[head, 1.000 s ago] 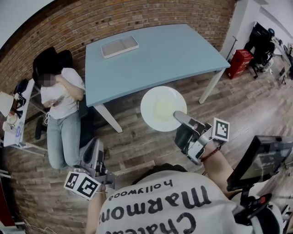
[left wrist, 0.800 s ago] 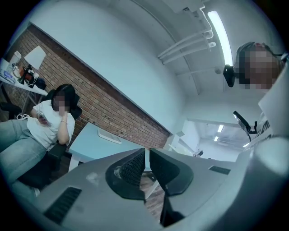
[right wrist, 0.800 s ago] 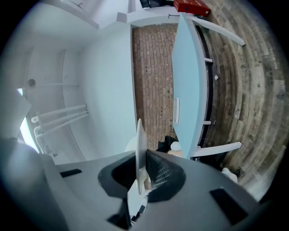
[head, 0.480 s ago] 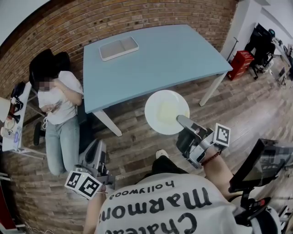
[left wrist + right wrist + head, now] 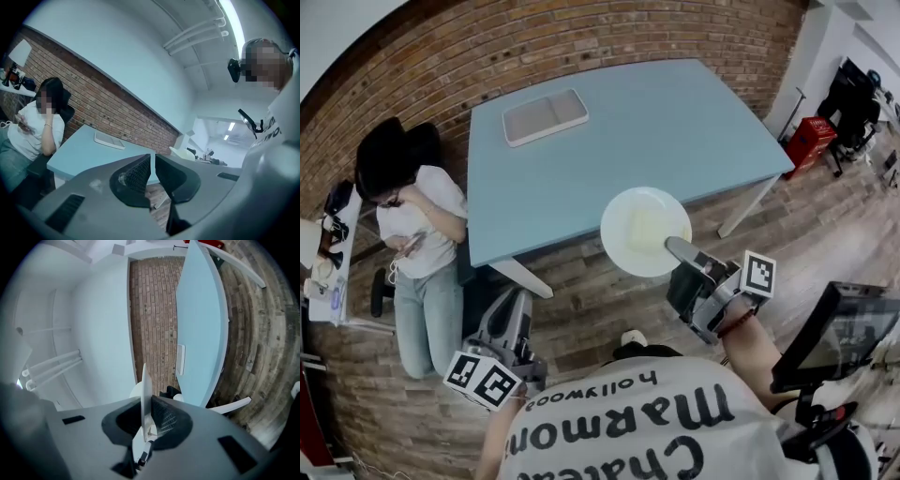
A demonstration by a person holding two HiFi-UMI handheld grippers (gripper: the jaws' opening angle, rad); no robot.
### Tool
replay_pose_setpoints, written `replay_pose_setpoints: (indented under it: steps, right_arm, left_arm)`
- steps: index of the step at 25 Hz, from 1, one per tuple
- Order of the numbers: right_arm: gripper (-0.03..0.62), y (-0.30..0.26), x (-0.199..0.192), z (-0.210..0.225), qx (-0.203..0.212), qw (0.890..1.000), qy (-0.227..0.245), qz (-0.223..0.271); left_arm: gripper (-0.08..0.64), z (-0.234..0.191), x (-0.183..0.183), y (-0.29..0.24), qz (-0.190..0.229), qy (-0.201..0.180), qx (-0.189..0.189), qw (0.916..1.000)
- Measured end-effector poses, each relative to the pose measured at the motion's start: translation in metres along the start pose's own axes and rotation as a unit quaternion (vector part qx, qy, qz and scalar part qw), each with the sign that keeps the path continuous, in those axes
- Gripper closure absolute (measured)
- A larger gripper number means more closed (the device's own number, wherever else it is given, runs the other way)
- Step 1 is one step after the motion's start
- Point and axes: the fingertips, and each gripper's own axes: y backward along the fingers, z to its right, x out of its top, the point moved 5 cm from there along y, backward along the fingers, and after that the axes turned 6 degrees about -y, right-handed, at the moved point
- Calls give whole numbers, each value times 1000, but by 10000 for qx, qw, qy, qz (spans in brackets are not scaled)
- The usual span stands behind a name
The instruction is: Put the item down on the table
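Head view: the right tongs [image 5: 680,249] grip a white plate [image 5: 643,230] by its near rim, and the plate is held flat in the air, in front of the near edge of the light blue desk [image 5: 675,122] and the wooden floor [image 5: 581,281] below it. Right gripper view shows the plate edge-on, a thin white line pinched between the two pads [image 5: 161,418], which are closed on it. Left tongs [image 5: 512,317] hang low by the person's side, well apart from the plate; left gripper view shows their jaws drawn almost together with nothing between them. A white tray [image 5: 546,116] lies on the desk's far side. Someone [image 5: 417,225] sits by the brick wall, left of the desk
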Motion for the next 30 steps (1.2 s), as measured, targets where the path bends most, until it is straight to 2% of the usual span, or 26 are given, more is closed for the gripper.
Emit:
replay_pose_setpoints:
  steps: [11,15,24,30]
  right_arm:
    - [563,-54,79,26,-196,9987,-172,-432]
    - [563,-63,99,30,-226,9985,-178,-463]
    - [563,-82,133,45,-271,9983,-248,-445]
    - [563,-105,137,55,-357,9976,-319,-495]
  left_arm:
    - [525,-26,-1,-69,53,249,452,9987]
    - [525,-29,4,-88,107,154,483,9987]
    - [525,-41,1,-110,25,174,677,9976]
    - [525,-59,5,-120,-7,223,729,9971]
